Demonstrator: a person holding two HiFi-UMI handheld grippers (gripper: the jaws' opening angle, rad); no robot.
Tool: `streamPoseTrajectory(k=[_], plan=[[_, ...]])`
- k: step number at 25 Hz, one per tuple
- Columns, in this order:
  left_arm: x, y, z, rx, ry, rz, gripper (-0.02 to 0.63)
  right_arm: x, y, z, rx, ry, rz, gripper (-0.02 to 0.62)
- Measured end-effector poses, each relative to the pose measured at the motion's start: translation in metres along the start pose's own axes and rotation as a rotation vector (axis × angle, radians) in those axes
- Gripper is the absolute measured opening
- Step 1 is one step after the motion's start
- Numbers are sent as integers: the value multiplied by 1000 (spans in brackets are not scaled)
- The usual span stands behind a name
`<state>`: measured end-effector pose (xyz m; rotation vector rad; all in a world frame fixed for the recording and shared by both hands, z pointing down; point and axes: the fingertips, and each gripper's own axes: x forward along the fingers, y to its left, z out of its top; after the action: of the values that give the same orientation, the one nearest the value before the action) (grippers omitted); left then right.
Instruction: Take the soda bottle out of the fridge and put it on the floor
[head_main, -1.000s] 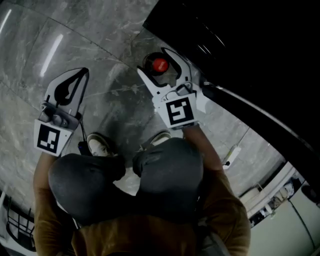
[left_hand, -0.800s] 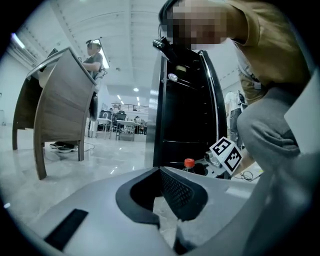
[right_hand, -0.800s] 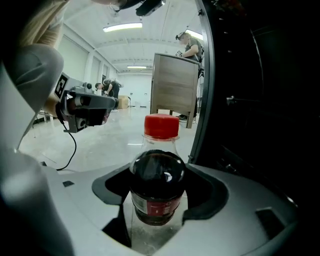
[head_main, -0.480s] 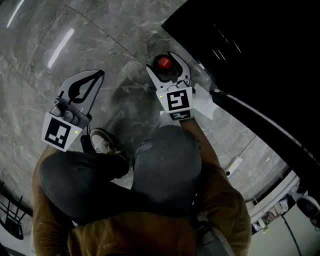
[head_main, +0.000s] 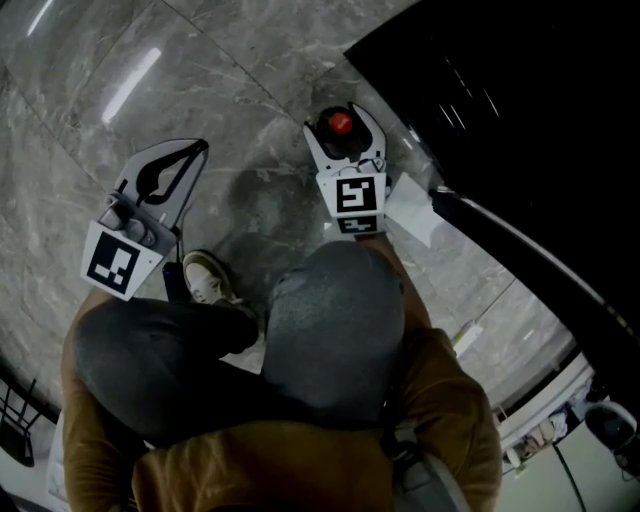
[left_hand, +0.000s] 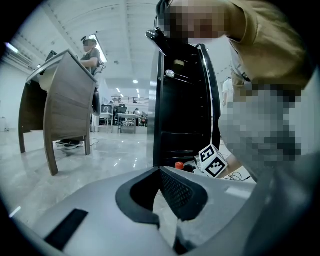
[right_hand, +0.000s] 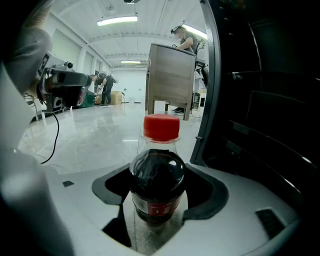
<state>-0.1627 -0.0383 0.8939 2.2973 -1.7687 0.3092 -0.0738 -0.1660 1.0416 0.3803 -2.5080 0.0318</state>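
Note:
A soda bottle (right_hand: 157, 185) with dark drink, a red label and a red cap (head_main: 341, 123) stands upright between the jaws of my right gripper (head_main: 343, 135), which is shut on its body. It is low over the grey marble floor (head_main: 250, 60), just beside the open black fridge (head_main: 520, 120). In the right gripper view the fridge's dark shelves (right_hand: 260, 100) fill the right side. My left gripper (head_main: 190, 152) is off to the left over bare floor, shut with nothing in it; its tips (left_hand: 159, 171) meet. From there the red cap (left_hand: 179, 165) and the right gripper's marker cube (left_hand: 214, 161) show at the fridge's foot.
The person crouches, knees and a shoe (head_main: 205, 275) just behind the grippers. A wooden desk (left_hand: 65, 100) stands across the floor, with people at it and further back. A cable (right_hand: 50, 145) lies on the floor at the left. White clutter (head_main: 540, 430) lies at the lower right.
My right gripper, still shut on the bottle, has shifted slightly right along the fridge's edge. The left gripper has moved a little right and stayed shut.

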Motion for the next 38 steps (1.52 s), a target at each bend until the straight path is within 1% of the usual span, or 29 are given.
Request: streamPoseTrajectory(k=[7, 11, 14, 20, 27, 31, 35, 38], plan=[[3, -2, -4, -20, -2, -20, 2, 3, 3, -12, -29, 14, -16, 302], [3, 3, -3, -45, -19, -11, 2, 2, 5, -14, -41, 4, -29, 302], [3, 7, -1, -60, -40, -2, 2, 3, 2, -18, -49, 29, -45, 302], [2, 9, 1, -88, -62, 7, 2, 1, 3, -22, -72, 69, -37, 305], [8, 7, 5, -101, -87, 1, 2, -13, 3, -24, -109, 45, -47, 307], [12, 10, 3, -119, -86, -1, 2, -30, -1, -30, -90, 57, -56, 307], [14, 13, 3, -128, -92, 2, 2, -43, -4, -49, -9, 113, -72, 307], [12, 13, 2, -125, -87, 6, 2, -48, -7, -58, 11, 141, -77, 307]])
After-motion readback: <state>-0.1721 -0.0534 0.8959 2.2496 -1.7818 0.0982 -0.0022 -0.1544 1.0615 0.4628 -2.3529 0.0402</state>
